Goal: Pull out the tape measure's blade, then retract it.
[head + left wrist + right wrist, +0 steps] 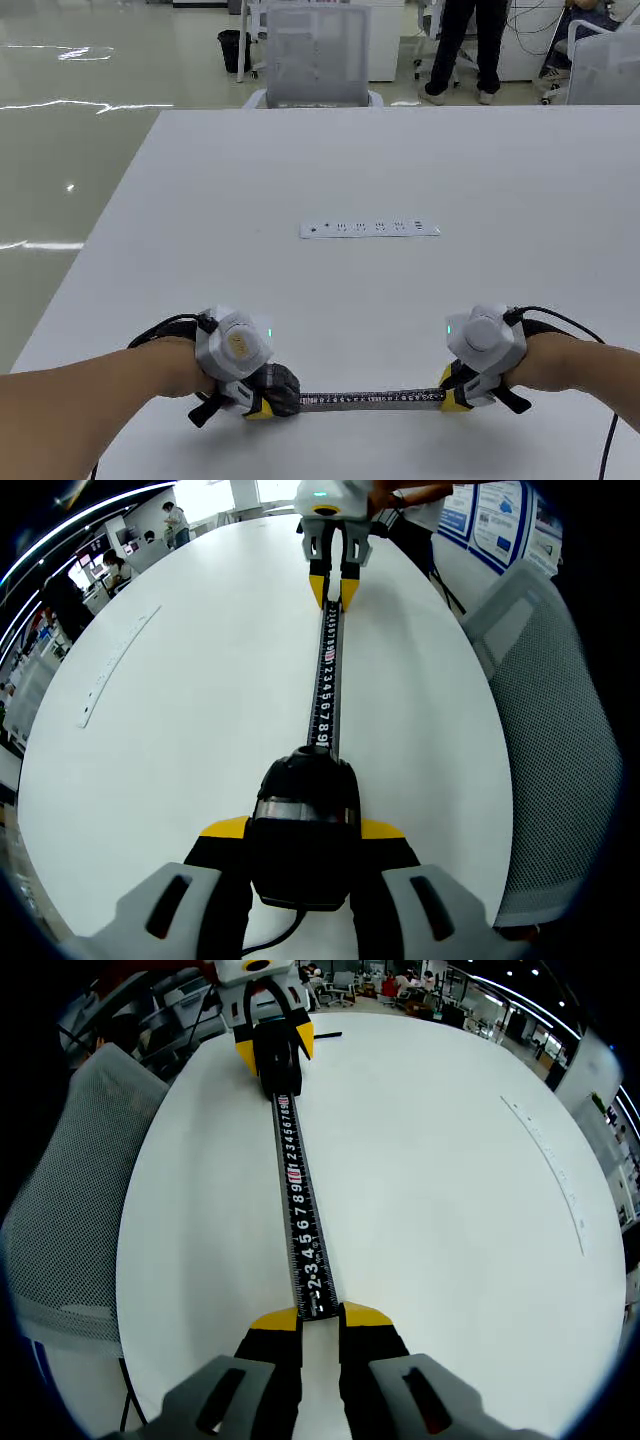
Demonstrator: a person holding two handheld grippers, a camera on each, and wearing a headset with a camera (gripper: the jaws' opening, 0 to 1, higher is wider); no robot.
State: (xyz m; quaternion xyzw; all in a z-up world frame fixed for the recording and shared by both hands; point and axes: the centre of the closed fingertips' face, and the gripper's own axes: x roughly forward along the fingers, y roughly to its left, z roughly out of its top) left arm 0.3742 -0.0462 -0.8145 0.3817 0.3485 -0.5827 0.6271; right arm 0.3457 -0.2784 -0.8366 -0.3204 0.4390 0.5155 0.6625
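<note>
- My left gripper (305,830) is clenched on the black tape measure case (305,800). The blade (327,670) runs straight ahead from it to the right gripper (334,585).
- The right gripper view shows up close what the head view leaves small: its jaws are pinched on the blade's tip.
- The head view alone shows a white strip (369,229) well beyond both grippers.
- The table (400,160) edge runs alongside the blade, with a mesh chair (560,730) just past it. The far side is open surface.

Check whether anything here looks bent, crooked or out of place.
Nothing stands out. The blade runs straight and unkinked from the black case in the left gripper to the right gripper pinching its tip; the white strip lies flat.
</note>
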